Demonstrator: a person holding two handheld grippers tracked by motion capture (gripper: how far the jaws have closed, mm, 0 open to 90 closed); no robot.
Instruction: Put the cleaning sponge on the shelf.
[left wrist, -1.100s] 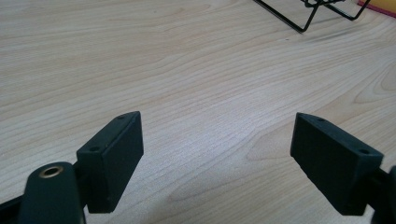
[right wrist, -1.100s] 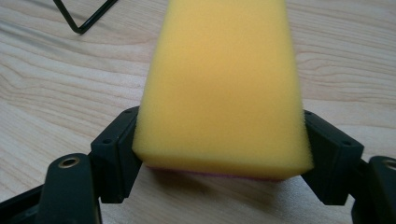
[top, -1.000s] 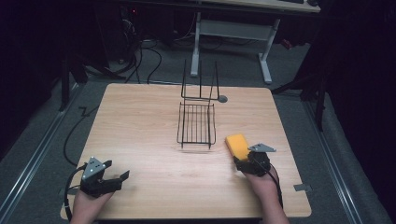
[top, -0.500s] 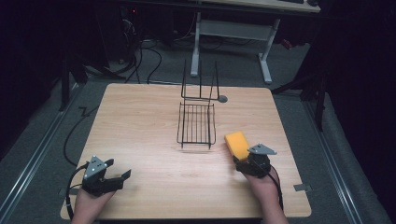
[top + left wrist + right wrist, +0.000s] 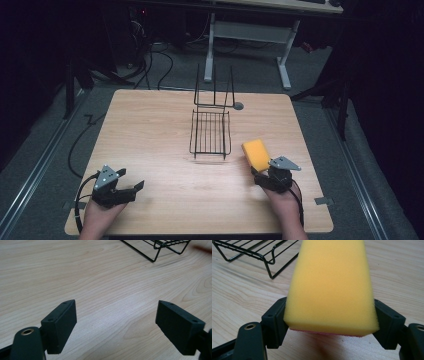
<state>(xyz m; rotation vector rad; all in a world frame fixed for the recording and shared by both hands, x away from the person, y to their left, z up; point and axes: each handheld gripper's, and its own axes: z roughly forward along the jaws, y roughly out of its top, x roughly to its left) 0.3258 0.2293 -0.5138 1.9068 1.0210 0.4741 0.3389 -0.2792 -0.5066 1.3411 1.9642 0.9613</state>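
Note:
A yellow sponge point(image 5: 256, 154) with a thin red underside is clamped between the jaws of my right gripper point(image 5: 265, 175) at the table's front right. Seen from the right gripper view, the sponge point(image 5: 332, 285) sticks out forward between both pads, tilted up off the wood. My left gripper point(image 5: 131, 189) rests at the front left, jaws wide apart and nothing between them; in the left gripper view its gripper point(image 5: 116, 317) frames bare tabletop. A black wire rack point(image 5: 211, 131) stands at the table's middle, just left of the sponge.
The wooden table point(image 5: 150, 130) has open surface between the two hands. The rack's upright back point(image 5: 214, 90) rises at the far side, with a small grey disc point(image 5: 238, 106) beside it. Cables and a desk frame point(image 5: 250, 30) lie on the floor beyond.

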